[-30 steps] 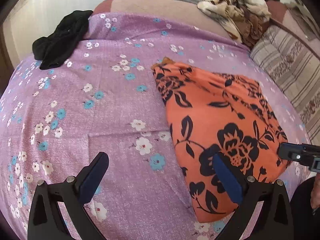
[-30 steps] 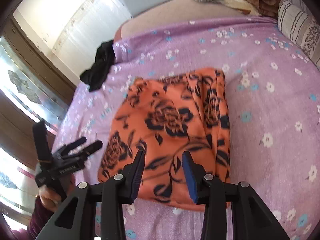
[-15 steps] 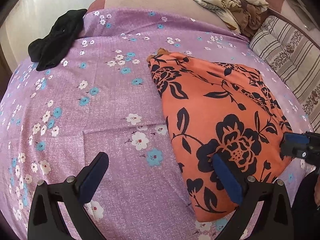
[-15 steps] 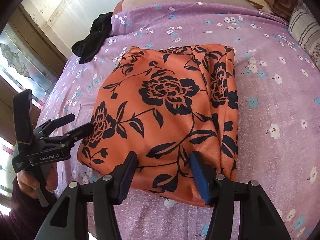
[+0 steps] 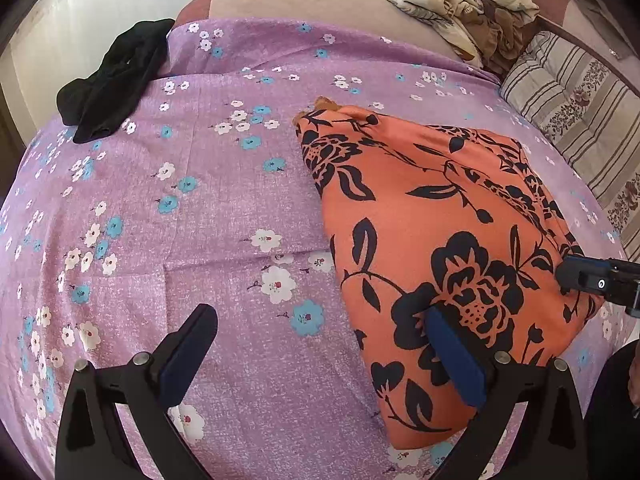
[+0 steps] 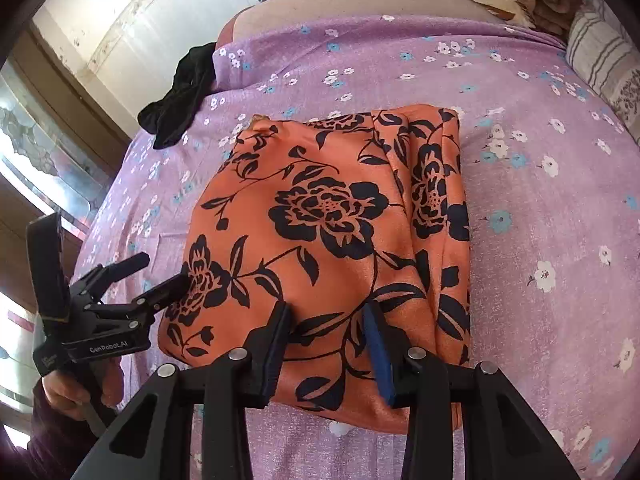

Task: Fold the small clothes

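A folded orange cloth with black flowers [image 5: 448,240] lies flat on the purple flowered bedsheet [image 5: 220,200]; it also shows in the right wrist view [image 6: 336,240]. My left gripper [image 5: 320,344] is open and empty at the cloth's near left corner, with its right finger over the cloth's edge. My right gripper [image 6: 328,340] is open and empty, low over the cloth's near edge. The left gripper also shows in the right wrist view [image 6: 160,270], and the right gripper's tip shows in the left wrist view [image 5: 592,280].
A black garment [image 5: 112,80] lies at the bed's far left edge. A heap of beige patterned clothes [image 5: 464,4] sits at the far side. A striped pillow [image 5: 576,104] lies on the right. A wooden cabinet [image 6: 48,128] stands left of the bed.
Both grippers have moved down and closer to the cloth's near edge. The right gripper's jaws have opened wider. The cloth has not moved.
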`<state>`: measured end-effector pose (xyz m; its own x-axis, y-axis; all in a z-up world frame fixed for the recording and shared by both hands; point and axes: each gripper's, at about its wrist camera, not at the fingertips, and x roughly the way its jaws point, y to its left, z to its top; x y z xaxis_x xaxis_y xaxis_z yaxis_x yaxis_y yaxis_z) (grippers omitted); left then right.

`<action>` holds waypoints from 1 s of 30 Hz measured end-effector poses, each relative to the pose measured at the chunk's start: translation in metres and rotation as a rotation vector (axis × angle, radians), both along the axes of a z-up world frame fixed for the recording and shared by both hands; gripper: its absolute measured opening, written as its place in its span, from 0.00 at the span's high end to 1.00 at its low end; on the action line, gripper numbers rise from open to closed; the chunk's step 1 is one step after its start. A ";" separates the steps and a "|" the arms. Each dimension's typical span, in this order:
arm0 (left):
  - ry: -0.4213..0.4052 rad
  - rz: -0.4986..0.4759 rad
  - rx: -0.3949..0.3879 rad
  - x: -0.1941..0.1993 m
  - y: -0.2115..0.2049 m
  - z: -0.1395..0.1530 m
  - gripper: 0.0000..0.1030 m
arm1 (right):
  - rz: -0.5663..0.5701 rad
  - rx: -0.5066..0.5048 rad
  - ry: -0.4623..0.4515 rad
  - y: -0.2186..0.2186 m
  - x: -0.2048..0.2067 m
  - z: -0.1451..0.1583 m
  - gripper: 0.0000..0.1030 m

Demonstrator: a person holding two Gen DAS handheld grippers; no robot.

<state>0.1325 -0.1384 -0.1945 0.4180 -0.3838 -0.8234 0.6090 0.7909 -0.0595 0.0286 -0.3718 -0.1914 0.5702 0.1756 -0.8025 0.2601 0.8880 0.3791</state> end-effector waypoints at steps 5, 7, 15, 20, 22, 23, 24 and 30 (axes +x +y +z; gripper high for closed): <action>0.004 0.003 -0.002 0.001 0.000 0.000 0.00 | -0.033 0.007 -0.050 -0.007 -0.004 0.008 0.60; 0.012 0.004 -0.003 0.001 0.000 -0.001 0.00 | -0.023 0.018 0.020 -0.006 0.004 -0.007 0.62; 0.013 0.008 -0.009 0.002 -0.001 -0.003 0.00 | -0.012 0.000 0.024 -0.004 0.006 -0.008 0.59; 0.012 0.006 -0.009 0.003 -0.003 -0.003 0.00 | -0.002 -0.003 0.025 -0.001 0.008 -0.010 0.58; 0.010 -0.001 -0.013 0.004 -0.005 -0.002 0.00 | 0.009 -0.002 0.023 -0.001 0.007 -0.008 0.57; 0.008 -0.009 -0.015 0.004 -0.006 -0.001 0.00 | 0.014 0.006 0.019 -0.002 0.007 -0.006 0.56; 0.008 -0.018 -0.020 0.005 -0.007 0.000 0.00 | 0.018 0.023 0.007 -0.004 0.007 -0.004 0.56; 0.061 -0.062 -0.123 0.014 -0.009 0.007 0.00 | -0.117 0.147 -0.158 -0.048 -0.014 0.017 0.37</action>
<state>0.1469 -0.1470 -0.1880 0.3413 -0.5064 -0.7919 0.6487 0.7366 -0.1915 0.0143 -0.4200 -0.1747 0.7099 0.2091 -0.6725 0.2851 0.7878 0.5459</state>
